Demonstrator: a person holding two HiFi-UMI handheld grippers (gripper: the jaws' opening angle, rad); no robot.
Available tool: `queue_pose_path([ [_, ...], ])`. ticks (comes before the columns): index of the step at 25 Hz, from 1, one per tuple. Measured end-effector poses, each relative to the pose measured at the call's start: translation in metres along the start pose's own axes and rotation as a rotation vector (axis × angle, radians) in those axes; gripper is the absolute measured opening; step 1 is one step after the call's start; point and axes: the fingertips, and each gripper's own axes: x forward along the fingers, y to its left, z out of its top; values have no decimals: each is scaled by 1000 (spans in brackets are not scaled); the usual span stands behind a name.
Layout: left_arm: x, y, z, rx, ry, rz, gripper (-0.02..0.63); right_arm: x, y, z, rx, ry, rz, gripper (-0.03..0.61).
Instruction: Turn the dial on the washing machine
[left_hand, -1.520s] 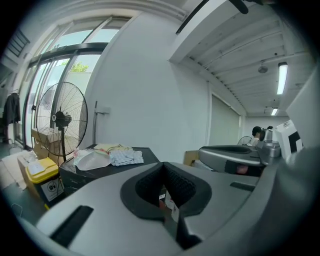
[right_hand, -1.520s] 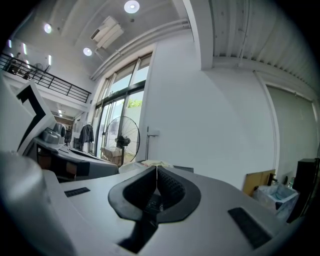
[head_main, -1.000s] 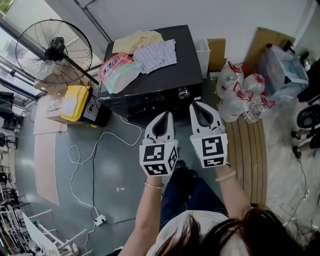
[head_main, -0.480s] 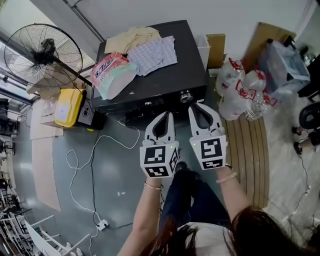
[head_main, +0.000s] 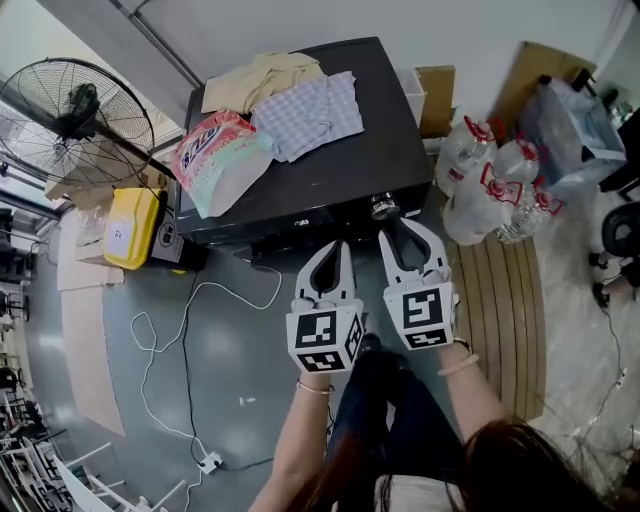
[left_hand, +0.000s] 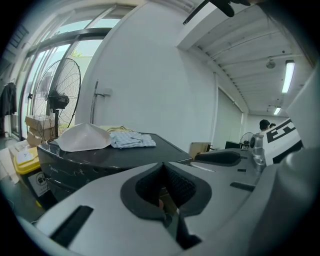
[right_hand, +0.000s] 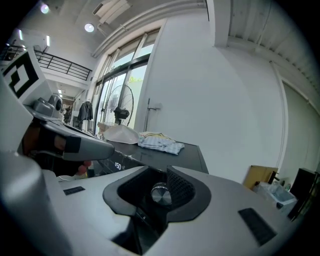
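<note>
- Glossy black boxy washing machine (head_main: 340, 170), with round silver metal dial (head_main: 383, 208).
- Blue-and-white checked folded cloth (head_main: 310, 115).
- Pink-and-mint printed plastic bag (head_main: 222, 148).
- Yellow plastic box (head_main: 128, 228).

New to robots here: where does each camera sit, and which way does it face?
Head view: on the person's head, facing steeply down at the washing machine; forearms, left gripper, right gripper show.
Left gripper view: rides that gripper, facing along its shut jaws towards the clothes.
Right gripper view: rides that gripper, facing the dial; jaws have just been opening, empty.
Head and right gripper views share the dial.
</note>
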Motion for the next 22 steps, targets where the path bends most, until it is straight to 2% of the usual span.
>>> queue_pose_path([
  [6, 15, 20, -19, -13, 14, 13, 15, 24, -1, -22, -48, 36, -21, 138],
  [22, 44, 40, -50, 11, 20, 2, 15, 64, -7, -69, -64, 85, -62, 218],
])
